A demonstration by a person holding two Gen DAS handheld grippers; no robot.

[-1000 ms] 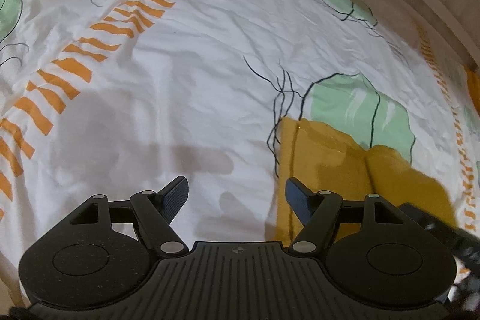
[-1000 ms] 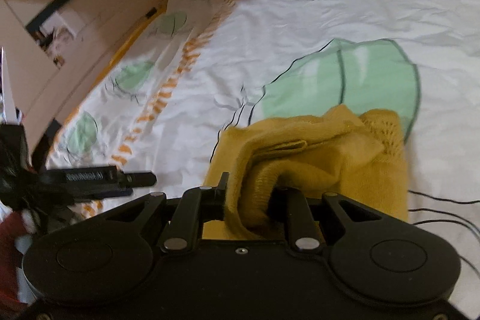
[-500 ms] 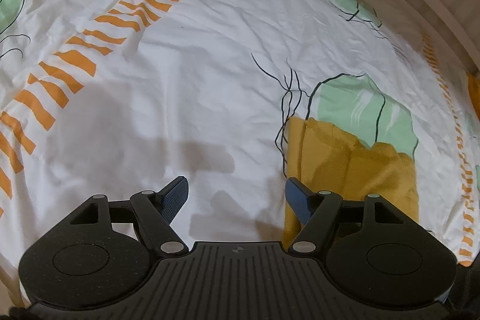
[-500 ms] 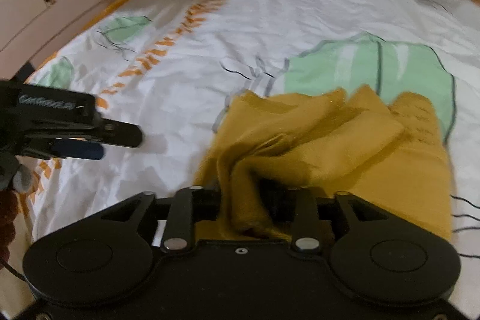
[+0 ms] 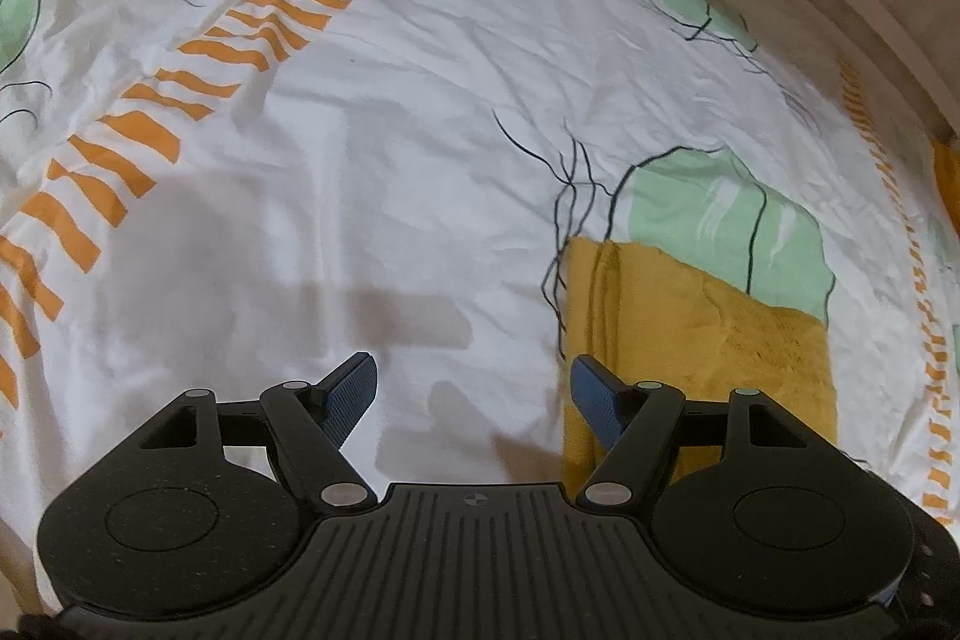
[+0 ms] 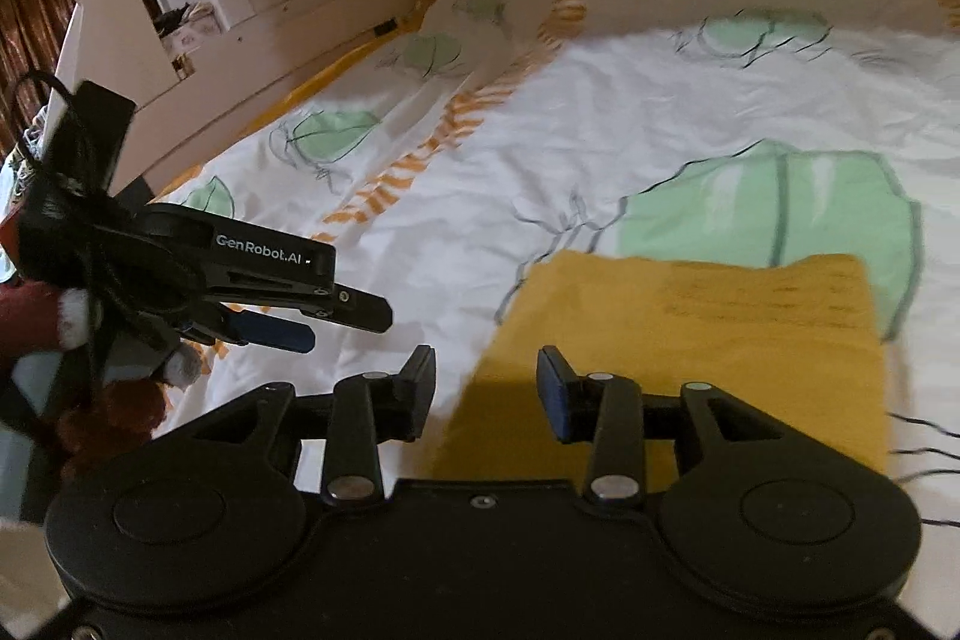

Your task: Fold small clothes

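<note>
— Where's the yellow knit point(image 6: 690, 346)?
— Folded flat on the leaf-print sheet point(image 5: 372, 172), partly over a green leaf.
— Right gripper point(image 6: 486, 388)?
— Fingers apart, nothing btwn them, hanging over the knit's near left edge.
— Left gripper point(image 5: 471, 394)?
— Spread wide, empty, just beside the cloth's left edge.
</note>
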